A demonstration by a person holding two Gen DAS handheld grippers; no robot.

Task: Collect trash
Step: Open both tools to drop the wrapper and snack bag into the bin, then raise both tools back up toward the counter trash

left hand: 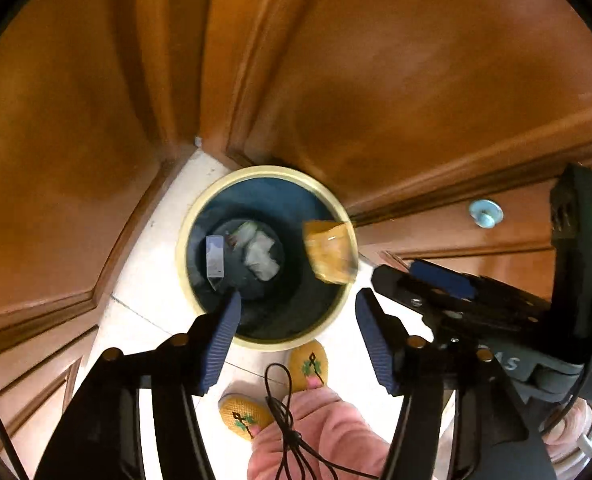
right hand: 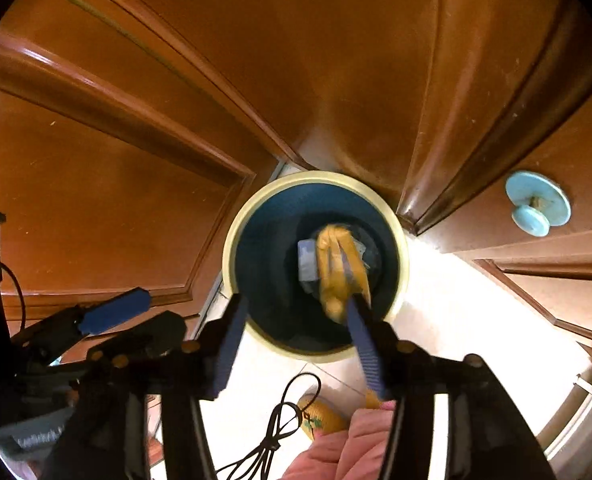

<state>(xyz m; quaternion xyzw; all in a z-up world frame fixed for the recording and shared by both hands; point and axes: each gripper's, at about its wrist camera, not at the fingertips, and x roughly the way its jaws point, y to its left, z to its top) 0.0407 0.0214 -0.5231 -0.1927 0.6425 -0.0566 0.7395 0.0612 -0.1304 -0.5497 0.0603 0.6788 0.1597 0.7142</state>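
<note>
Your yellow wrapper [right hand: 338, 270] is over the mouth of the bin [right hand: 231, 248], blurred in both views. In the right wrist view its long axis runs from about 12 o'clock down to 6 o'clock, its lower end next to the tip of the right-hand finger [right hand: 366, 344] of your right gripper [right hand: 296, 312]. Whether it still touches that finger, you cannot tell from the blur. The right gripper stands spread wide, with nothing clamped between its fingers.

The left wrist view shows the wrapper [left hand: 330, 250] from the side instead: a broad, crumpled face, tilted, at the bin's 3 o'clock rim [left hand: 346, 216], with the tip of your right gripper [left hand: 424, 280] well apart from it at lower right. There the wrapper looks clear of both fingers.

Your left gripper [left hand: 296, 308] is also spread open and empty, above the bin's near rim.

The left view alone lets you see the bin's floor: white crumpled paper [left hand: 261, 256] at centre and a pale blue box [left hand: 214, 258] at its 9 o'clock. In the right view the wrapper hides most of that; only the box [right hand: 307, 264] shows beside it.

The bin stands on pale floor tiles [left hand: 155, 264] in a corner of brown wooden cabinets [left hand: 416, 80]. A light blue knob [right hand: 536, 208] sits at 3 o'clock in the right view. Your slippers [left hand: 308, 362] and a black cord [left hand: 283, 412] lie at 6 o'clock.
</note>
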